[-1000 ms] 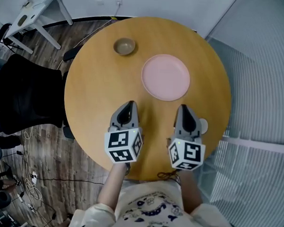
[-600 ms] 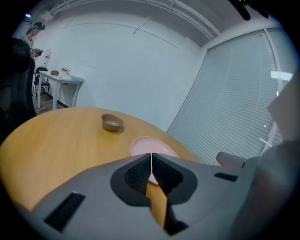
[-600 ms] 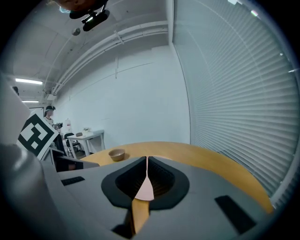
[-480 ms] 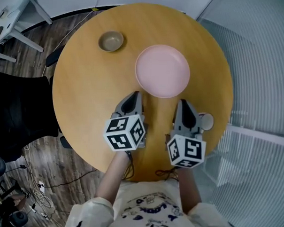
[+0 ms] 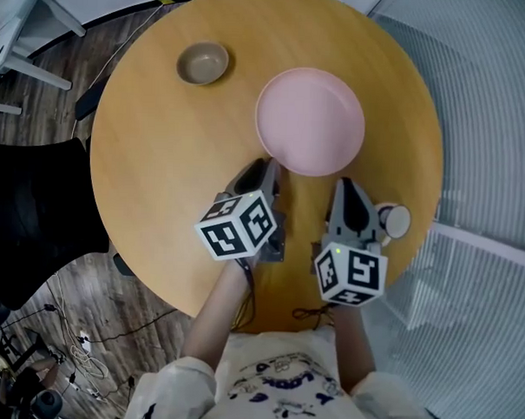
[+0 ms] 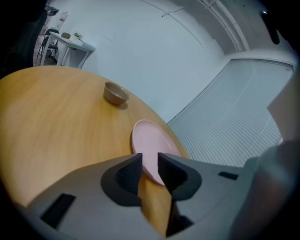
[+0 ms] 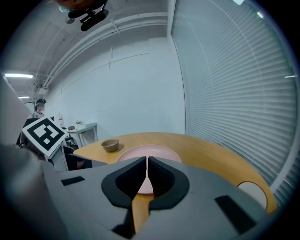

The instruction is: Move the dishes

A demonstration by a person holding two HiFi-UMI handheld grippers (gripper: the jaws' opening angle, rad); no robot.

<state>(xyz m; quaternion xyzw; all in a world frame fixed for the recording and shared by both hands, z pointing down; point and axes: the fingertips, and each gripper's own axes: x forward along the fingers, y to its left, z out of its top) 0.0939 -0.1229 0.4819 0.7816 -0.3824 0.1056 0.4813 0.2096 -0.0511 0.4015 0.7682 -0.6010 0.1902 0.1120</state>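
The table [image 5: 161,156] is smooth wood; the plate [image 5: 310,119] — perhaps plastic — looks matt.

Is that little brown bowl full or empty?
Empty. Seen from above, the brown bowl stands upright on the table and shows only its plain bare inside.

Plate [image 5: 310,119] is pale pink; bowl [image 5: 203,63] a muddy tan; table [image 5: 161,156] honey-orange wood grain; left gripper [image 5: 269,168] and right gripper [image 5: 344,185] grey, their cubes [image 5: 237,226] black-and-white squares; chair [image 5: 28,211] black.
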